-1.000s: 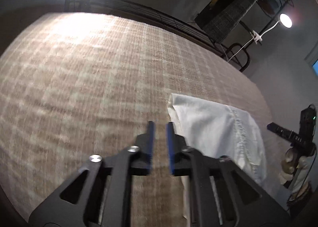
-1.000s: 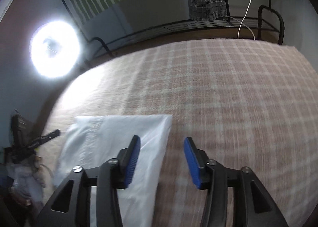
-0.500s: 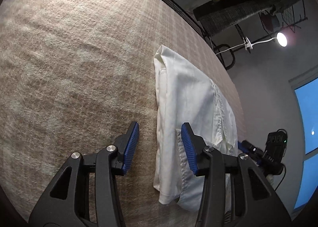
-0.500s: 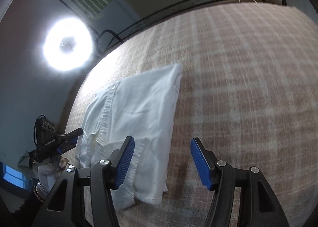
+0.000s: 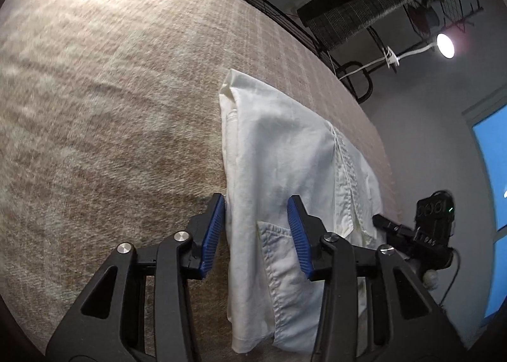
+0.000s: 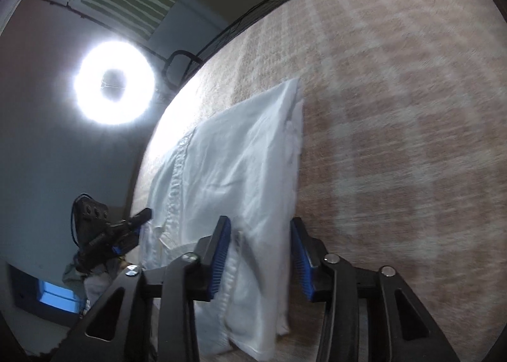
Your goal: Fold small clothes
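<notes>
A white folded garment (image 5: pixel 279 153) lies flat on the beige plaid blanket (image 5: pixel 111 108). It also shows in the right wrist view (image 6: pixel 240 165). My left gripper (image 5: pixel 256 229) is open and hovers over the garment's left long edge near its near end, with nothing between the blue pads. My right gripper (image 6: pixel 261 244) is open and hovers over the garment's right long edge, also holding nothing. The other hand-held gripper shows at the frame edge in each view (image 5: pixel 418 235) (image 6: pixel 104 232).
The blanket (image 6: pixel 396 108) spreads wide around the garment. A ring light (image 6: pixel 114 85) glares beyond its far edge. A metal bed rail (image 5: pixel 285 26), hanging dark clothes (image 5: pixel 374 7) and a small lamp (image 5: pixel 445 45) stand at the far side.
Both grippers have come down and forward over the garment's near end. The left gripper, nearly shut a second ago, has opened wide. The garment has not moved.
</notes>
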